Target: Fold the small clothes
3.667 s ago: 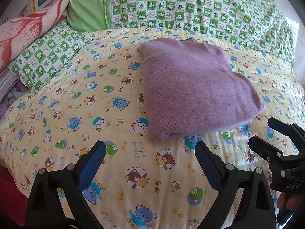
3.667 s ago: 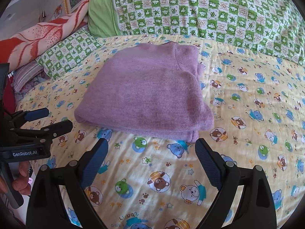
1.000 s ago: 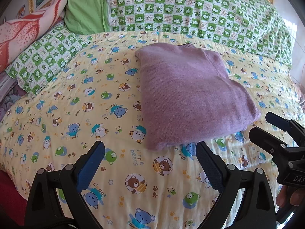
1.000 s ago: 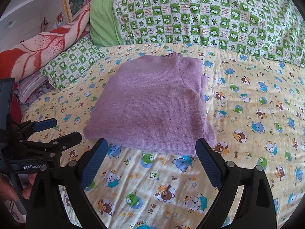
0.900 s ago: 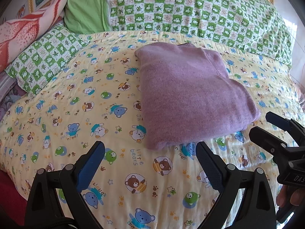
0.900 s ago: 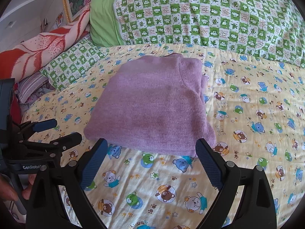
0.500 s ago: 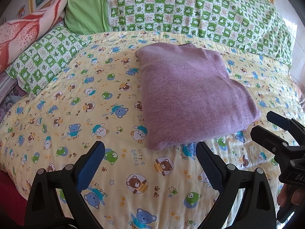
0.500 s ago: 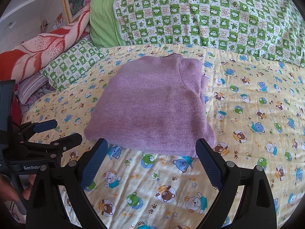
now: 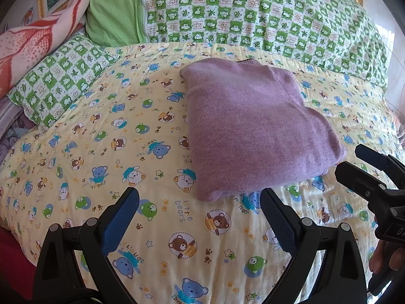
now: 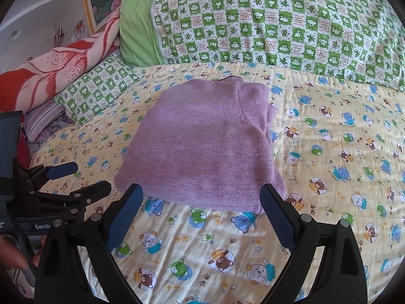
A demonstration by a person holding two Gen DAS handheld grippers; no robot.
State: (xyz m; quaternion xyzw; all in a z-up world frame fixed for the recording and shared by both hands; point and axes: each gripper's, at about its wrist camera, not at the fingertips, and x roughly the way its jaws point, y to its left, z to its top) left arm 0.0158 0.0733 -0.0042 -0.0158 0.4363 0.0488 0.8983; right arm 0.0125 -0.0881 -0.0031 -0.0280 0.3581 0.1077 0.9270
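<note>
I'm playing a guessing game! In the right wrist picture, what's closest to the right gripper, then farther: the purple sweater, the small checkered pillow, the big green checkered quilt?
1. Purple sweater, just ahead of the right gripper.
2. Small checkered pillow, far left.
3. Green checkered quilt, at the back.

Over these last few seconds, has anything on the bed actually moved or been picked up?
Hardly anything. Both grippers drew back a little from the purple sweater, nothing more. Nothing was picked up or let go: the left gripper and the right gripper stay open and empty. The sweater lies folded in the same spot on the bear-print sheet.
</note>
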